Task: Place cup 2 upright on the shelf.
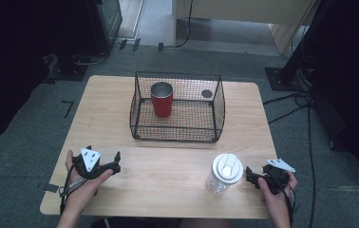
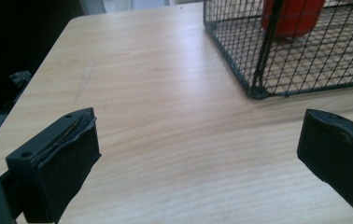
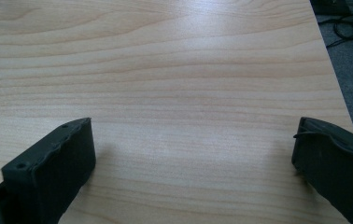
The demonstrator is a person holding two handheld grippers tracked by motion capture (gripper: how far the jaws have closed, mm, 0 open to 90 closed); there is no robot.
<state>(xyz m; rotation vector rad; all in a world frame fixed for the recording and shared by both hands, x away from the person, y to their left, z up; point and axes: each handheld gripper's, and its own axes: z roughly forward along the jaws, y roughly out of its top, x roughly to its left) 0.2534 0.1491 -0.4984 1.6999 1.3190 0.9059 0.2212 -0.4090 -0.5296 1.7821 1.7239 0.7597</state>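
The table (image 1: 168, 166) is pale wood, smooth with a soft sheen; the basket (image 1: 177, 130) at 12 o'clock is black wire mesh; the cup (image 1: 162, 99) is glossy red; the bottle (image 1: 222, 175) at 5 o'clock is clear plastic, white-lidded; jaw pads look matt black

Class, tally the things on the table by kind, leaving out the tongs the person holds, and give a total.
Wire basket: 1
Red tumbler: 1
Clear bottle with white lid: 1
Small dark round thing in the basket: 1
Total: 4
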